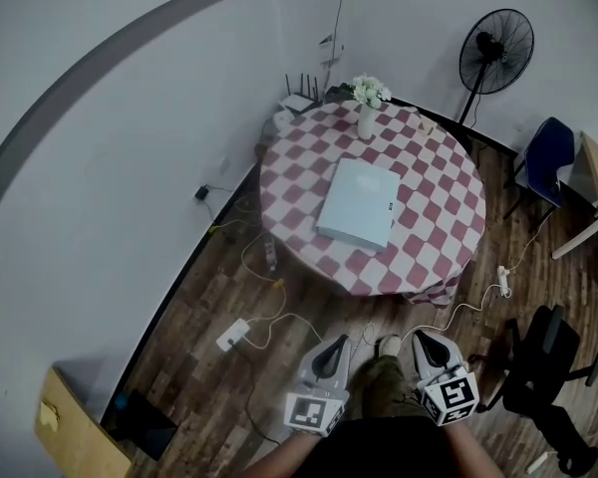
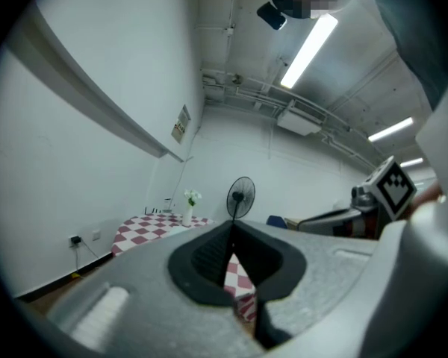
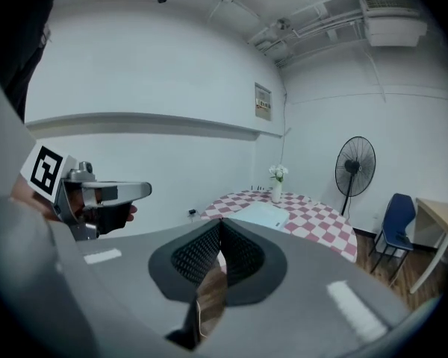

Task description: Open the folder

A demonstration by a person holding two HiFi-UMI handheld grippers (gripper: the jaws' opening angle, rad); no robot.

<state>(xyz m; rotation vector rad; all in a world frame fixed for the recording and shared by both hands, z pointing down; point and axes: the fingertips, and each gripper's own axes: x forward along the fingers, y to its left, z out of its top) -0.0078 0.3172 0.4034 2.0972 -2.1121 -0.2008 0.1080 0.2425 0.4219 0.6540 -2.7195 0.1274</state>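
Lying flat near the middle of the round surface with the red-and-white checked cloth [image 1: 441, 207], the pale blue-green rectangular folder [image 1: 359, 203] sits well ahead of both sets of fingers, with a stretch of wooden floor [image 1: 209, 297] in between. Its long axis runs roughly away from the person, tilted slightly to the right at the far end, so one short edge faces the fingers. It is closed, with nothing resting on it. A white vase of flowers [image 1: 366, 119] stands beyond its far end, apart from it.

In the head view the folder falls between the lines of the two grippers. It is a little closer to the left gripper [image 1: 340, 341] than to the right gripper [image 1: 425, 337], though the difference is small and either could get there. From the right gripper view the folder [image 3: 261, 216] shows just above and to the right of the fingertips, far off.

The left fingers [image 2: 209, 261] are clenched together, pads meeting with nothing between them; only the checked cloth shows past them. The right fingers [image 3: 198, 256] are likewise pressed together and hold nothing. Neither gripper touches anything. By my reading, opening the cover first calls for closing the whole gap to the surface.
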